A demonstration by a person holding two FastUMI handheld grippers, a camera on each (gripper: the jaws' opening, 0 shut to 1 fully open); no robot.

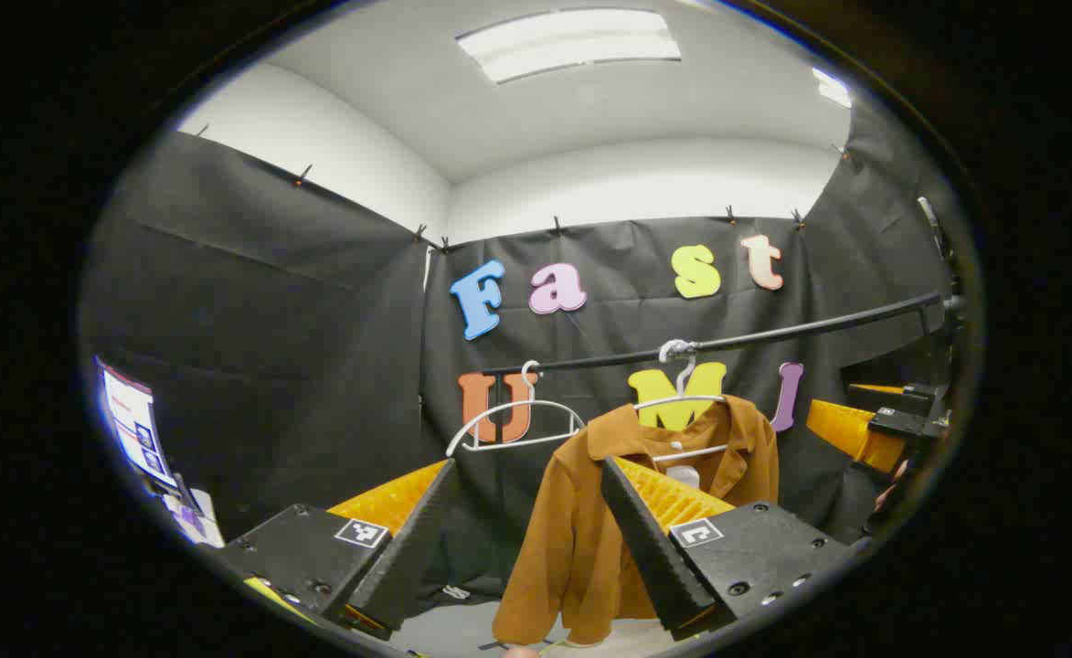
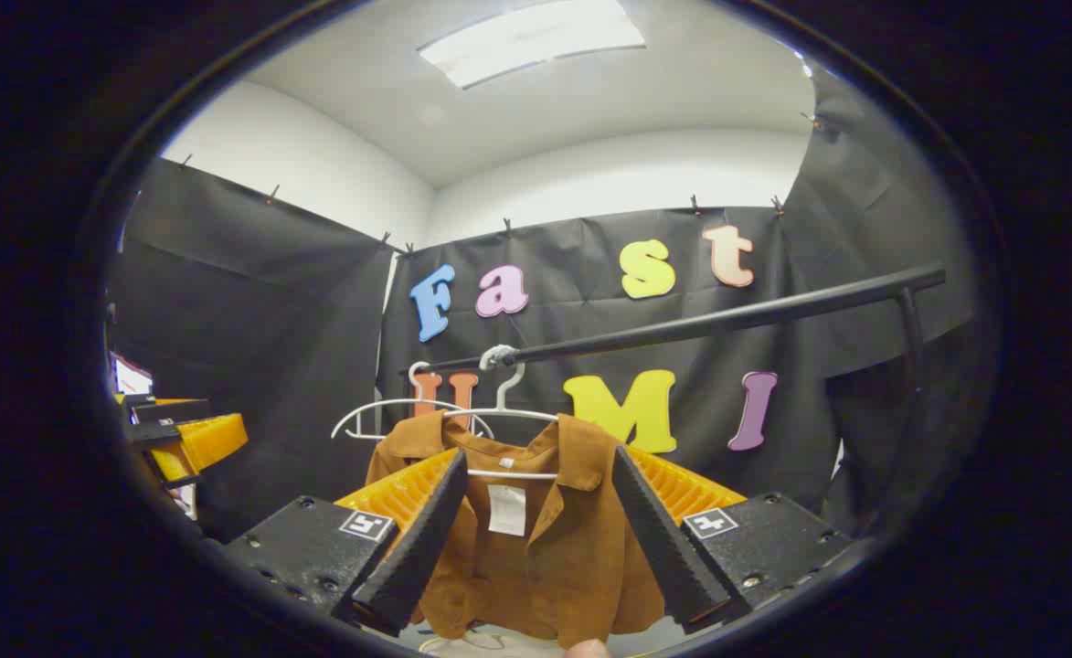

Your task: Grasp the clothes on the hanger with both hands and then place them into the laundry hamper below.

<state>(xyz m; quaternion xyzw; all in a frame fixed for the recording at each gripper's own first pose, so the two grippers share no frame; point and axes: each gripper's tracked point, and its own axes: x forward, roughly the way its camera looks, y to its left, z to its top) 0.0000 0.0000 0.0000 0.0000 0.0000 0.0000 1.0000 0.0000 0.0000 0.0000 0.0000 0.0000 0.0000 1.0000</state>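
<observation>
A brown collared shirt (image 1: 572, 539) (image 2: 545, 548) hangs on a white hanger (image 1: 682, 397) (image 2: 499, 411) from a black rail (image 1: 773, 334) (image 2: 727, 320). My left gripper (image 1: 526, 471) is open, short of the shirt and aimed at its left shoulder. My right gripper (image 2: 540, 461) is open too, its fingers framing the shirt's collar from a distance. The right gripper (image 1: 883, 425) also appears at the right edge of the left gripper view. The left gripper (image 2: 184, 439) appears at the left edge of the right gripper view.
A second white hanger (image 1: 513, 425) (image 2: 403, 416), empty, hangs on the rail left of the shirt. A screen (image 1: 138, 429) stands at the far left. Black cloth walls close the booth on all sides.
</observation>
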